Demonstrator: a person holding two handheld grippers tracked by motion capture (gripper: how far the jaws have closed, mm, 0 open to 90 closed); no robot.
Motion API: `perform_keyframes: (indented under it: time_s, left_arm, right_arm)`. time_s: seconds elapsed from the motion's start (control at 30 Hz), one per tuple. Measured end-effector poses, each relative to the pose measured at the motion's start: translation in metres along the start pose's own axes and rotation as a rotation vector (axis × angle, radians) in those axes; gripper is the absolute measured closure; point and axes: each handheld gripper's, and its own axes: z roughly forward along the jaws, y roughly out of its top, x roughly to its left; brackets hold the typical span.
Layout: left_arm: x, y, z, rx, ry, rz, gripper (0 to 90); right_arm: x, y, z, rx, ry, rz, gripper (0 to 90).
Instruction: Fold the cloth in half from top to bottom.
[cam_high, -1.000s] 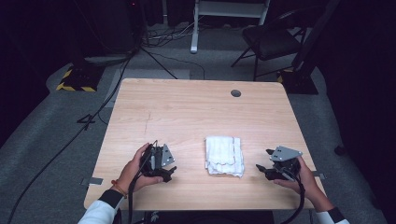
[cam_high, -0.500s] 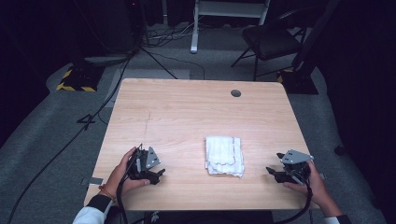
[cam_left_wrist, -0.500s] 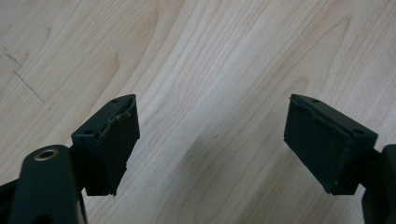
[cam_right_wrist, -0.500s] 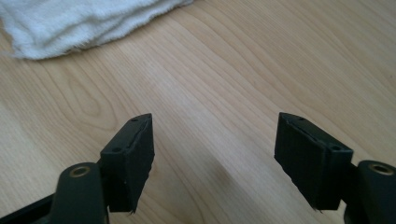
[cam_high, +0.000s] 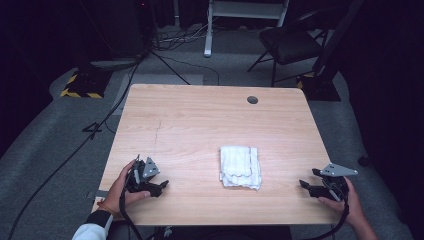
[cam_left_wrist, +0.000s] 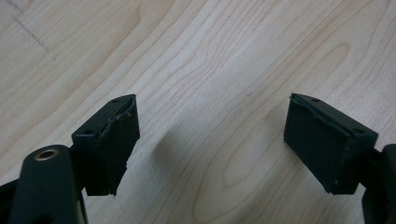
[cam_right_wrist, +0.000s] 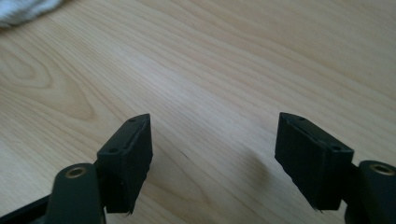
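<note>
Both grippers are sitting low at the near edge of the desk with jaws spread wide and nothing between them: left gripper near the near-left corner, right gripper near the near-right corner. The folded white towel is lying flat between them, closer to the right one, well apart from both.

My guess at what's risky here: the right gripper is hanging right by the desk's right edge, so a sloppy reach could be snagging its cable there. Grabbing just the top layer could be unfolding the towel. Plenty of bare wood on the far half for moving.
</note>
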Motion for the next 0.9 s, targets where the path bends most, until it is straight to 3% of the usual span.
perform_keyframes:
  time_s: [0.13,0.23,0.9]
  left_arm:
    - [0.008,-0.011,0.000,-0.029,-0.045,-0.111,18.4]
    - [0.011,-0.017,0.000,-0.053,-0.053,-0.149,17.2]
    - [0.010,-0.016,0.000,-0.049,-0.045,-0.152,16.4]
  right_arm:
    - [-0.006,-0.012,-0.001,-0.039,0.022,0.075,25.6]
    - [-0.007,-0.013,-0.001,-0.042,0.028,0.092,24.9]
    - [-0.007,-0.013,0.000,-0.034,0.014,0.104,21.4]
